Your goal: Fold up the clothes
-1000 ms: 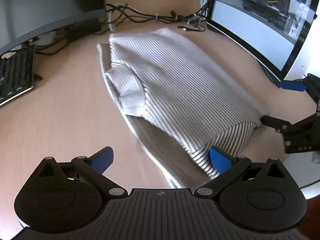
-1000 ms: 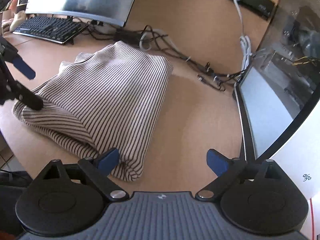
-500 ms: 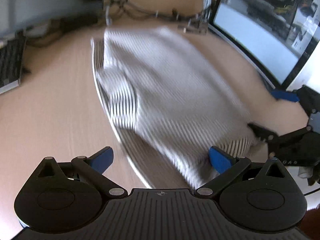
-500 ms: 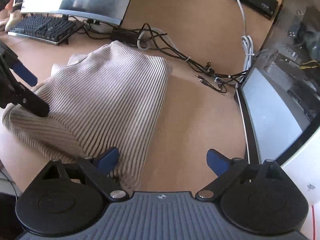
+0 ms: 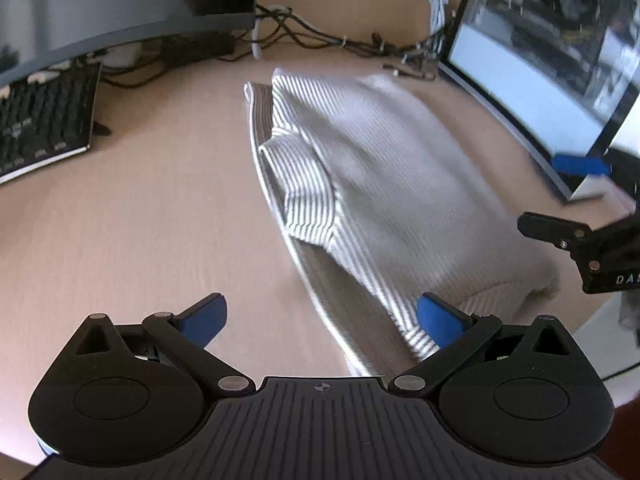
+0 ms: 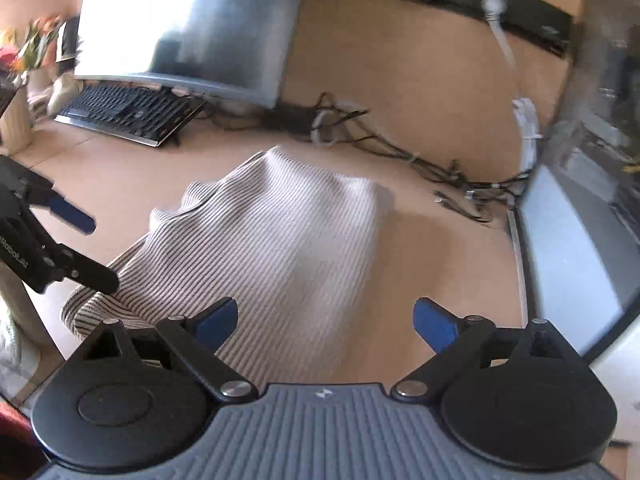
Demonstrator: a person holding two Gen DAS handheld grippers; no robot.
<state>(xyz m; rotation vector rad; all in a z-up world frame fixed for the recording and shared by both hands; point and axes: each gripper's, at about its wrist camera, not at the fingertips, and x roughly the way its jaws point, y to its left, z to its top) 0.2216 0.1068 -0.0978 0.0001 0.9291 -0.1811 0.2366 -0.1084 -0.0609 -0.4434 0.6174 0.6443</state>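
Note:
A striped beige and white garment lies folded on the wooden desk; it also shows in the right wrist view. My left gripper is open and empty, above the desk at the garment's near left edge. My right gripper is open and empty, above the garment's near right edge. Each gripper shows in the other's view: the right gripper and the left gripper, both open.
A dark monitor and a keyboard stand at the back left. A second monitor stands at the right. Tangled cables lie along the back wall. A flower vase is far left.
Both grippers have pulled back and up from the garment's near edge. The garment has settled flat on the desk.

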